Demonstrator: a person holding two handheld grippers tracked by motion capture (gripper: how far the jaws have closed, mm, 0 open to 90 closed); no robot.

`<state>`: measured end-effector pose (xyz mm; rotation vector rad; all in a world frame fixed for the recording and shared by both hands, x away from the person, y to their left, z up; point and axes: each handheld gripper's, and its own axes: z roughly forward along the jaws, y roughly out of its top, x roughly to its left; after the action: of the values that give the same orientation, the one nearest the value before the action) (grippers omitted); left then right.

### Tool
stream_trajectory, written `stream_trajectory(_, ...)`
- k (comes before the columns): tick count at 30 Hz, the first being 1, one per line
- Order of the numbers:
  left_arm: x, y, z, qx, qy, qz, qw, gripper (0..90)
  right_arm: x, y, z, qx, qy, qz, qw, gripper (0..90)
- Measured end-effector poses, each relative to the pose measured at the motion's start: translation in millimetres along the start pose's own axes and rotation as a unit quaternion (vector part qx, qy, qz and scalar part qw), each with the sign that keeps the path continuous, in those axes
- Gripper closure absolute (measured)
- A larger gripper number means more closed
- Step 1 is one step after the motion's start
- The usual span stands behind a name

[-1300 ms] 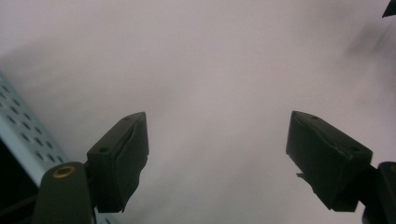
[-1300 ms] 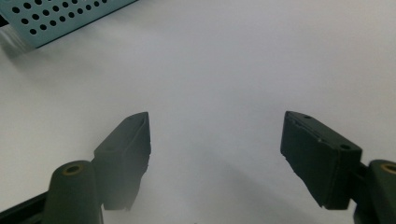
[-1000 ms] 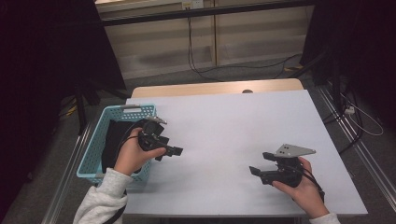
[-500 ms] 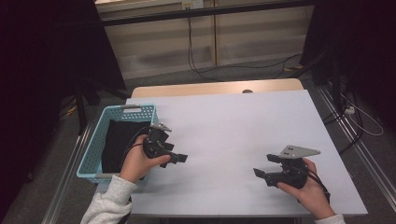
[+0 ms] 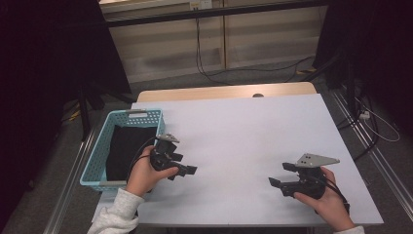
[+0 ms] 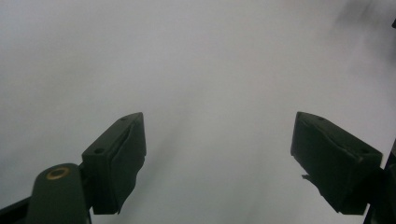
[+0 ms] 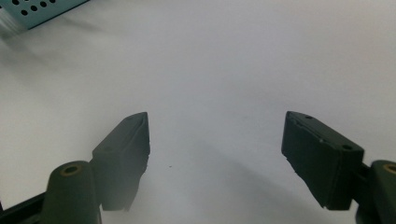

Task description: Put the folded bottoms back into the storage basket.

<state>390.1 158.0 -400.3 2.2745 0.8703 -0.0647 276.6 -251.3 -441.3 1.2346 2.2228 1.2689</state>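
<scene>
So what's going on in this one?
A person sits at a white table with a claw in each hand. Both the left claw and the right claw are open and empty, low over the bare tabletop. A blue basket with dark cloth inside sits beside the left hand.

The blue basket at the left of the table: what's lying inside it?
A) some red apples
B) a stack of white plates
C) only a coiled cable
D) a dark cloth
D: in the high view the blue basket holds a dark cloth that covers its bottom; no plates, fruit or cable lie in it.
</scene>
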Motion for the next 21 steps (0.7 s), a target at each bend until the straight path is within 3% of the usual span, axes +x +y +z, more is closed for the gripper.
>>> stream_trajectory(21,4.2,-17.0,1.4,-0.014,-0.014,-0.004,0.9998,16.0,-4.2,-8.0,-9.6,0.006,-0.007,0.000,1.0000,22.8)
